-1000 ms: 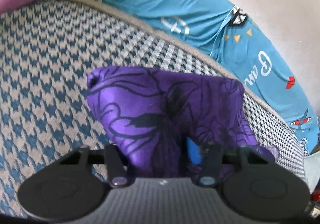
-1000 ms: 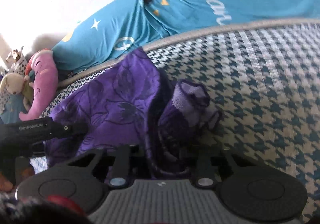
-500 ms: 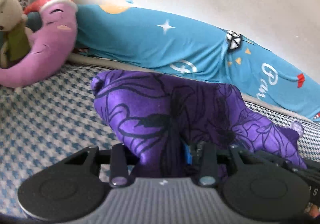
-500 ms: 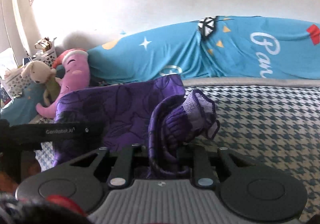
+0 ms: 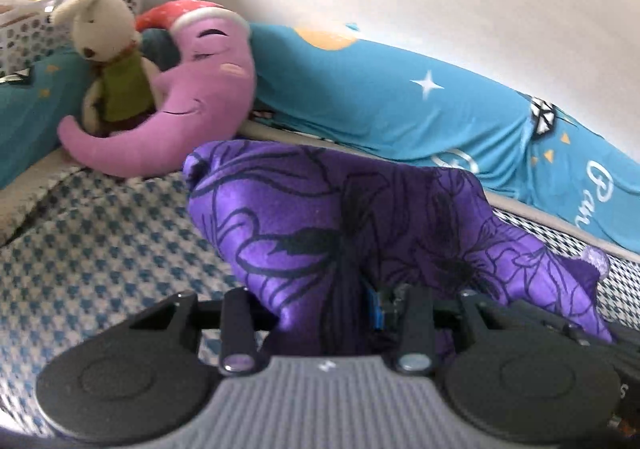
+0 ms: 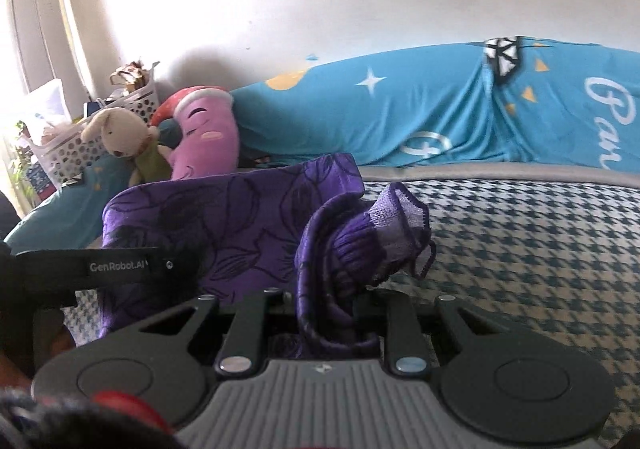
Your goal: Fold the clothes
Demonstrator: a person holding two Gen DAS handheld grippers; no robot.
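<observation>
Purple garment held stretched above checked bed cover, edge clamped in left gripper, cuff end clamped in right gripper; spread kept taut for folding.

A white wall stands behind a bed with a blue and cream checked cover. A long blue pillow with stars lies along the wall. A pink moon cushion and a toy bunny sit in the corner. Bright light comes from the left.
</observation>
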